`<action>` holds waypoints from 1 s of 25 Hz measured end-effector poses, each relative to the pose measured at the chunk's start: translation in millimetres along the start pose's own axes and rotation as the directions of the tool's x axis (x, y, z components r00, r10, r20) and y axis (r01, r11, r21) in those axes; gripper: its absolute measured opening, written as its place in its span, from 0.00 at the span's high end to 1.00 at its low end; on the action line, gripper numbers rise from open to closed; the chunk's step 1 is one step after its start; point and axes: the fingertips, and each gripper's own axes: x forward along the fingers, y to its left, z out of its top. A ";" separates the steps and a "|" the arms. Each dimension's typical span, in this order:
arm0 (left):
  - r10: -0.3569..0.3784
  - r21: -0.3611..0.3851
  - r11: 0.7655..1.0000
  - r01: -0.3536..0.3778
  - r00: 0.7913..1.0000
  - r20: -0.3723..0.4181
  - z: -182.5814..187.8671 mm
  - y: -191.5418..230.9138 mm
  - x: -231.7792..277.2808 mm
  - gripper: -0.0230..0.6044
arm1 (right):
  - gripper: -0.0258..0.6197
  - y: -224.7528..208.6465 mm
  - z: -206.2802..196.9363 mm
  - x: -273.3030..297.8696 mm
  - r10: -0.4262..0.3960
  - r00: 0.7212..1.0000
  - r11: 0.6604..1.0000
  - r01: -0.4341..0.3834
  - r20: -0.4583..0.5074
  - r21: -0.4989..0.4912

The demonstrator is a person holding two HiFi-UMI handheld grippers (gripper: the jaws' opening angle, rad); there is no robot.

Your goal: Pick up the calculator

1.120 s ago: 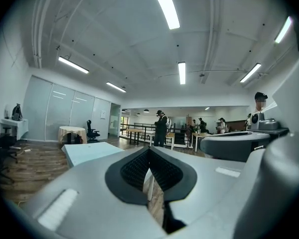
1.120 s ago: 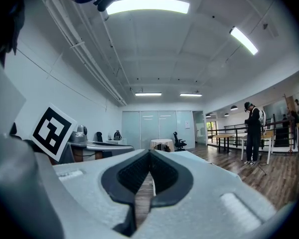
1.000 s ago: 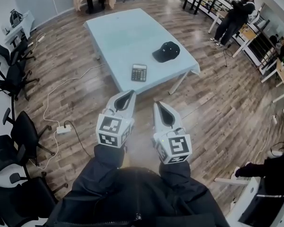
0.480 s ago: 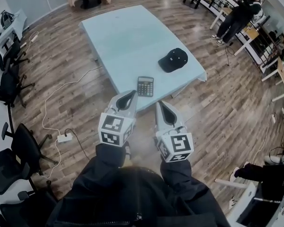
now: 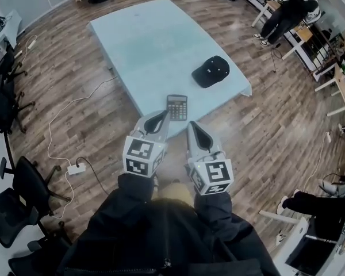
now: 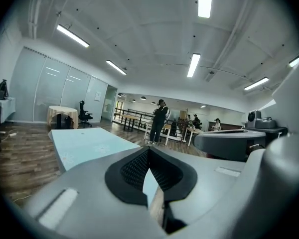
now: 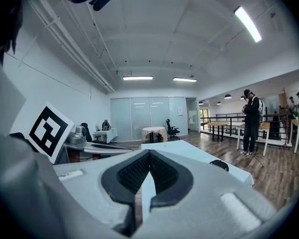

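**Both jaws closed, calculator ahead**

Only my head view shows the calculator, at the worktop's near edge, just past the left hand-held gripper. The right hand-held gripper is alongside. Both point forward, closed, empty. The right gripper view catches the cap.

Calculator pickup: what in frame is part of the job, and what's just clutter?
Job:
- calculator, on the table near its front edge
- left gripper and right gripper, jaws shut, empty

Lying about:
- cap on the table
- power strip and cable on the floor
- chairs
- person standing far off
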 end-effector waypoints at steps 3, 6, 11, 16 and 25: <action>0.008 -0.021 1.000 -0.009 0.999 -0.033 -14.7 8.1 7.9 0.97 | 0.96 -3.4 -11.7 9.0 0.002 1.000 1.000 -0.001 -0.030 0.013; 0.020 -0.030 0.999 -0.022 0.998 -0.065 -26.1 16.5 17.7 0.97 | 0.96 -11.0 -24.9 19.0 -0.002 0.998 1.000 0.003 -0.061 0.028; 0.029 -0.032 0.999 -0.033 0.994 -0.103 -38.5 20.0 32.8 0.97 | 0.96 -24.8 -41.7 32.9 -0.009 0.994 0.999 0.013 -0.107 0.042; 0.054 -0.033 0.998 -0.060 0.986 -0.159 -58.7 30.6 48.0 0.97 | 0.96 -37.8 -60.6 42.9 0.003 0.989 0.998 0.007 -0.149 0.067; 0.074 -0.066 0.993 -0.096 0.959 -0.272 -109.7 46.0 77.8 0.97 | 0.96 -64.7 -107.4 69.0 0.031 0.968 0.993 -0.002 -0.249 0.116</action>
